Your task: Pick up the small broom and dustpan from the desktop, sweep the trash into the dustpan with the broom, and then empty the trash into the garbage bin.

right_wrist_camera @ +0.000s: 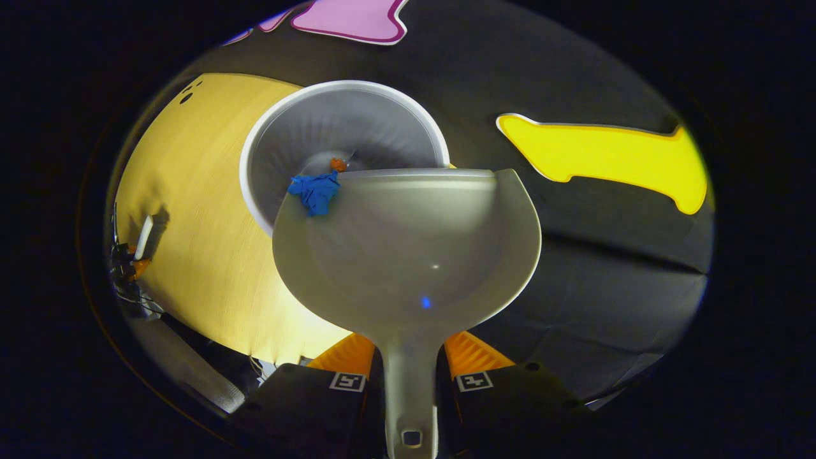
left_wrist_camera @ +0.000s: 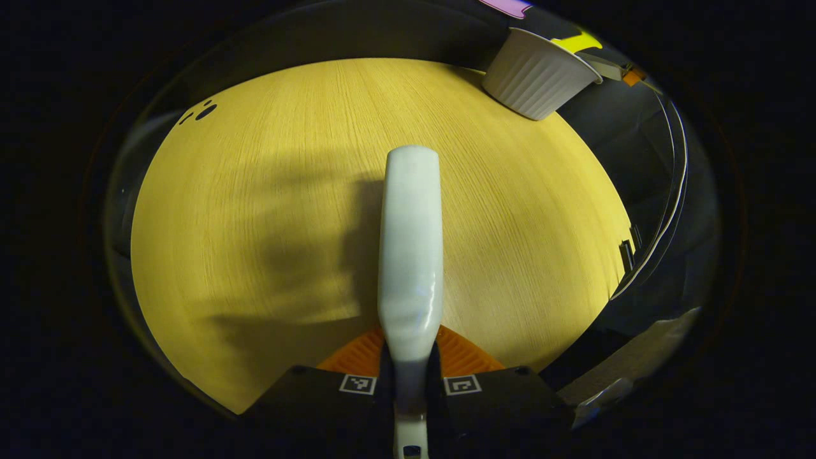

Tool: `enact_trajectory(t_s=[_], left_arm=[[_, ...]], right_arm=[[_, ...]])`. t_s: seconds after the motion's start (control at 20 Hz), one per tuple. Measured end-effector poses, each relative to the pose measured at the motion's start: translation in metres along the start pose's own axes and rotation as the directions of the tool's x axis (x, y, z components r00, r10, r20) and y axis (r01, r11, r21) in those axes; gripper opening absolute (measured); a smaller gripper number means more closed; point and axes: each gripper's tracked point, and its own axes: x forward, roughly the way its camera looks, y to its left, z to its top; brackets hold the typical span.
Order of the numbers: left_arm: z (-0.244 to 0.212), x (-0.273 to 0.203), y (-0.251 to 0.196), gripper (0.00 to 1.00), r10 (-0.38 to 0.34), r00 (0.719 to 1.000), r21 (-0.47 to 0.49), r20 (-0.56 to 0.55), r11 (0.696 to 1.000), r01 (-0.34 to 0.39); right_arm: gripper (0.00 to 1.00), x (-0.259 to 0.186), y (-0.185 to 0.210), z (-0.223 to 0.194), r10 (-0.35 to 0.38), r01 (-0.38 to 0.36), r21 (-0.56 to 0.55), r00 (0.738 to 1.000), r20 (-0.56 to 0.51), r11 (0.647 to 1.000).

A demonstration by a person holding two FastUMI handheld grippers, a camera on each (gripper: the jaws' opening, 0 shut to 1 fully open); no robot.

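In the left gripper view my left gripper point(left_wrist_camera: 409, 376) is shut on the handle of the small white broom point(left_wrist_camera: 410, 255), which points forward over the yellow wooden desktop point(left_wrist_camera: 255, 223). In the right gripper view my right gripper point(right_wrist_camera: 408, 373) is shut on the handle of the white dustpan point(right_wrist_camera: 408, 248). The pan is tipped over the white ribbed garbage bin point(right_wrist_camera: 299, 127), its front lip above the bin's opening. A crumpled blue scrap point(right_wrist_camera: 314, 190) and a small orange scrap point(right_wrist_camera: 338, 164) sit at the pan's left front corner, over the bin. Far left, the other gripper point(right_wrist_camera: 131, 261) holds the broom.
The garbage bin point(left_wrist_camera: 539, 76) stands at the desktop's far right corner in the left gripper view. Small dark holes point(left_wrist_camera: 205, 112) mark the desktop's far left. The desk's right edge point(left_wrist_camera: 628, 255) drops off to dark floor and cables.
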Motion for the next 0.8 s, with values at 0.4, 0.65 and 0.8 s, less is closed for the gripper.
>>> enact_trajectory(t_s=[0.4,0.65,0.8], left_arm=[[0.003,0.001,-0.006,0.24,0.0,1.0,-0.013,0.009,1.0,0.0],[0.001,-0.002,-0.01,0.24,0.005,1.0,-0.022,0.013,1.0,-0.005],[-0.001,-0.003,-0.01,0.24,0.01,1.0,-0.033,0.008,0.999,-0.01]], right_arm=[[0.36,-0.006,0.006,0.018,-0.054,0.056,-0.119,0.998,0.016,0.991],[0.37,-0.006,0.006,0.021,-0.058,0.063,-0.125,0.998,0.039,0.99],[0.36,-0.007,0.004,0.023,-0.08,0.085,-0.128,0.996,0.043,0.988]])
